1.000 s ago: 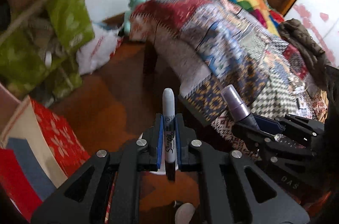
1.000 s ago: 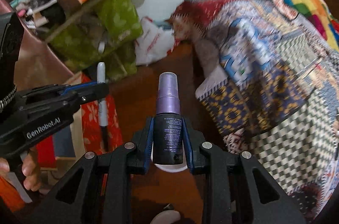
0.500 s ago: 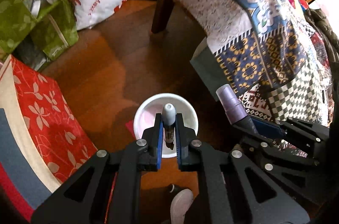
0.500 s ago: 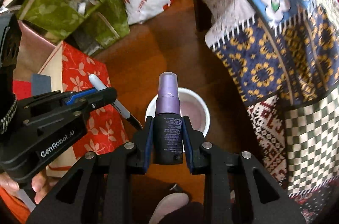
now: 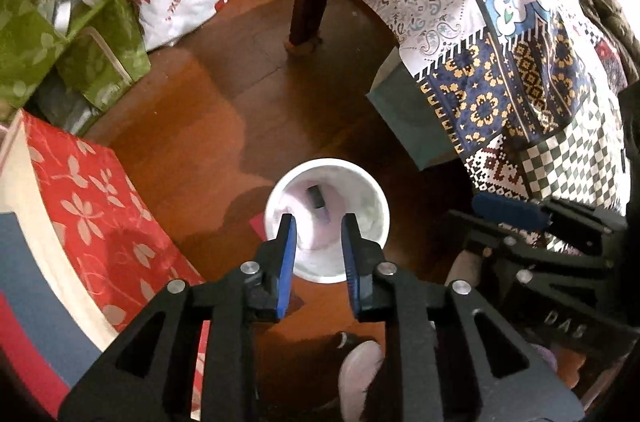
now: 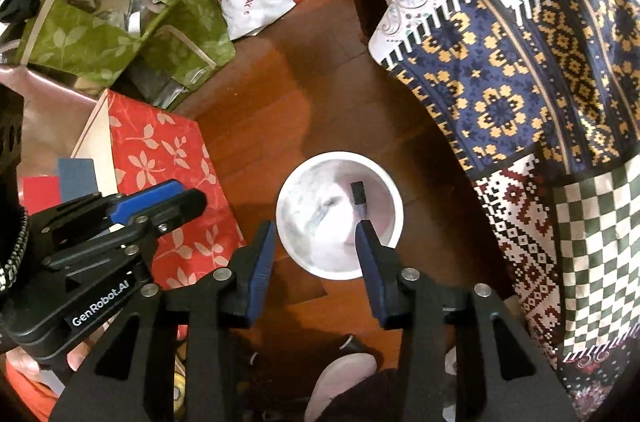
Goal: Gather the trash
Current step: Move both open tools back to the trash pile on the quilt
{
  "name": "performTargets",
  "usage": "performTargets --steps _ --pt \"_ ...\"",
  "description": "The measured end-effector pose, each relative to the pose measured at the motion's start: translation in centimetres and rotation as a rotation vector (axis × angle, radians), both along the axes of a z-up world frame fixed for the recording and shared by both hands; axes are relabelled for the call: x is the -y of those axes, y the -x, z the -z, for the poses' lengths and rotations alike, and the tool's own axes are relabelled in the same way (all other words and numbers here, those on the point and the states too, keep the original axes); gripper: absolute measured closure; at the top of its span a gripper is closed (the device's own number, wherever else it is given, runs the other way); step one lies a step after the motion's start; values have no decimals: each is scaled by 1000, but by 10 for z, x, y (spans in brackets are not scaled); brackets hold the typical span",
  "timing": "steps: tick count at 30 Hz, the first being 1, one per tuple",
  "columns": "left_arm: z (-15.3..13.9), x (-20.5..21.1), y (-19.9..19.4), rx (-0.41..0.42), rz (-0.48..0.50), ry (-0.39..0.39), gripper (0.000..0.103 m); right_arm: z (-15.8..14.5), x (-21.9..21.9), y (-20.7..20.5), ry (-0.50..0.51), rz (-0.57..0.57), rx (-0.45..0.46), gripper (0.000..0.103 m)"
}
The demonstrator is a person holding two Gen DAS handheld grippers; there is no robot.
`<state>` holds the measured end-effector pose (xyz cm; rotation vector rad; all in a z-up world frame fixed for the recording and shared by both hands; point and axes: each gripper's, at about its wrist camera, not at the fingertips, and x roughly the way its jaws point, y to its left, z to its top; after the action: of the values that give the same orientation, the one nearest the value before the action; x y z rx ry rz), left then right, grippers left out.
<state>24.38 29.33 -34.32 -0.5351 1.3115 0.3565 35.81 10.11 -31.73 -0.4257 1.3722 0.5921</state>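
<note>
Wooden floor [image 5: 224, 94] is carrying a white bin [image 5: 276, 198], standing just beside the patchwork bedspread [image 5: 520, 70]. Left claw [image 5: 319, 226] is hanging over the bin, jaws having just been opening, standing apart with nothing between them. Right claw [image 6: 316, 234] is likewise hanging above the bin [image 6: 396, 206], jaws just opened, wider, gripping nothing. A dark marker [image 6: 358, 196] is lying inside the bin.
</note>
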Motion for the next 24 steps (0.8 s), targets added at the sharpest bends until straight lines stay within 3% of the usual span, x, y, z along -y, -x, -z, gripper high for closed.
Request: performTargets --steps 8,24 --pt "-50 7 3 80 18 -87 80 -41 13 11 -34 -32 90 65" --pt "-190 68 0 346 84 -258 79 -185 59 50 -188 -73 431 65"
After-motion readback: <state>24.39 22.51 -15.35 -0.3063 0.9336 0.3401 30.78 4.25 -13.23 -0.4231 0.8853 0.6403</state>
